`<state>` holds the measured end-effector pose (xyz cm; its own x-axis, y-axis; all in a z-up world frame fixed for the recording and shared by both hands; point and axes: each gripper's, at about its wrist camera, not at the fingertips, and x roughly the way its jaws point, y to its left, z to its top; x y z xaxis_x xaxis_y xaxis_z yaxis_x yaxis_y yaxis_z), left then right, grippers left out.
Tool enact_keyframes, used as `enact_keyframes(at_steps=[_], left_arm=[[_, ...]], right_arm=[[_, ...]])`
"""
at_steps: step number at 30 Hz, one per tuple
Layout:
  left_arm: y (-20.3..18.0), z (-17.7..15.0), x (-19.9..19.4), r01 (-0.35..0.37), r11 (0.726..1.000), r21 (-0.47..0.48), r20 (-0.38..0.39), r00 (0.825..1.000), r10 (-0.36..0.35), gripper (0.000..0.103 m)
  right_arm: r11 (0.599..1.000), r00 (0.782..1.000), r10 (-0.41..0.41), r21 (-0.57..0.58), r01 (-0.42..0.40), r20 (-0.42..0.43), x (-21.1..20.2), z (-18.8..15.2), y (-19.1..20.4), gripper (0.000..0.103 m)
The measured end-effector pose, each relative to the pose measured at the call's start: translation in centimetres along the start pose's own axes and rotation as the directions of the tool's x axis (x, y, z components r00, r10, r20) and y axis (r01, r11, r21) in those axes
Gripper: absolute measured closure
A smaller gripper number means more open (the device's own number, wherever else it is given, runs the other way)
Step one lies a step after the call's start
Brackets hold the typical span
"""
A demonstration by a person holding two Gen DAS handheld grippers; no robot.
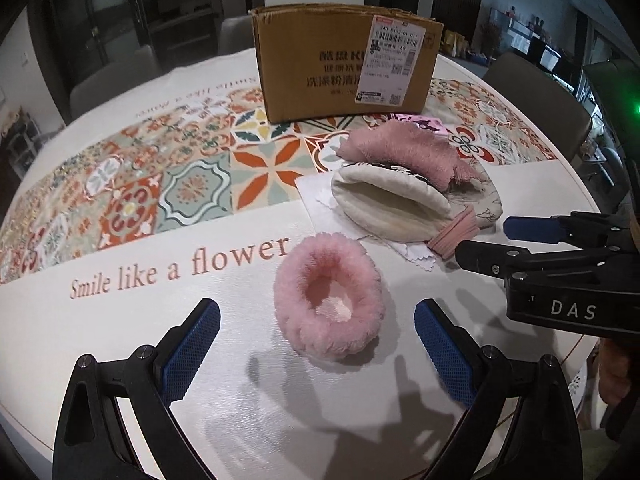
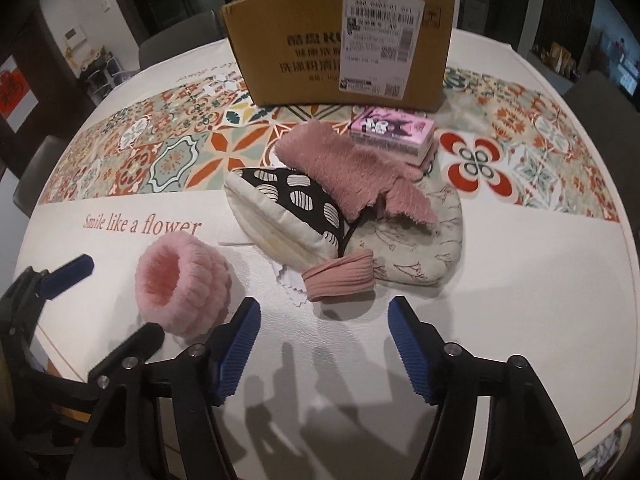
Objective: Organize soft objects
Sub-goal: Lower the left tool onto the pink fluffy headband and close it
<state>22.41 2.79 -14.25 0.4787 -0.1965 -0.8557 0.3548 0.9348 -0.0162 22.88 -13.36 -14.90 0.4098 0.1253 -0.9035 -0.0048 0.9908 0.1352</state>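
Note:
A fluffy pink ring-shaped scrunchie (image 1: 330,304) (image 2: 182,286) lies on the table between the fingers of my open left gripper (image 1: 318,344), slightly ahead of them. Behind it lies a pile: a cream pouch with black patterned lining (image 1: 386,204) (image 2: 288,220), a pink furry cloth (image 1: 404,156) (image 2: 348,172), a pink ribbed band (image 2: 340,276) (image 1: 454,236), and a cream floral pouch (image 2: 424,240). My right gripper (image 2: 324,350) is open and empty, just short of the ribbed band; it shows at the right of the left wrist view (image 1: 484,244).
An open cardboard box (image 1: 344,64) (image 2: 340,44) stands behind the pile. A pink tissue pack (image 2: 392,130) lies before it. A white zigzag-edged cloth (image 1: 320,196) lies under the pile. The round table (image 1: 120,340) carries a patterned runner; chairs surround it.

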Motion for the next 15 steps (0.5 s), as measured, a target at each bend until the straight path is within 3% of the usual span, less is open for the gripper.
enact_keyframes(at_steps=[8, 10, 15], left_arm=[[-0.4, 0.2, 1.8, 0.003, 0.997, -0.083, -0.056, 0.998, -0.008, 0.009], [-0.5, 0.1, 2.0, -0.006, 0.995, -0.102, -0.057, 0.998, 0.001, 0.01], [-0.3, 0.0, 2.5, -0.016, 0.989, -0.147, -0.072, 0.997, 0.005, 0.018]], right_arm=[[0.999, 0.999, 0.034, -0.025, -0.035, -0.039, 1.8, 1.1, -0.9, 0.039], [0.998, 0.997, 0.056, -0.035, -0.058, -0.059, 2.3, 1.4, -1.2, 0.044], [0.994, 0.993, 0.08, -0.063, -0.086, -0.083, 3.3, 1.8, -1.3, 0.045]])
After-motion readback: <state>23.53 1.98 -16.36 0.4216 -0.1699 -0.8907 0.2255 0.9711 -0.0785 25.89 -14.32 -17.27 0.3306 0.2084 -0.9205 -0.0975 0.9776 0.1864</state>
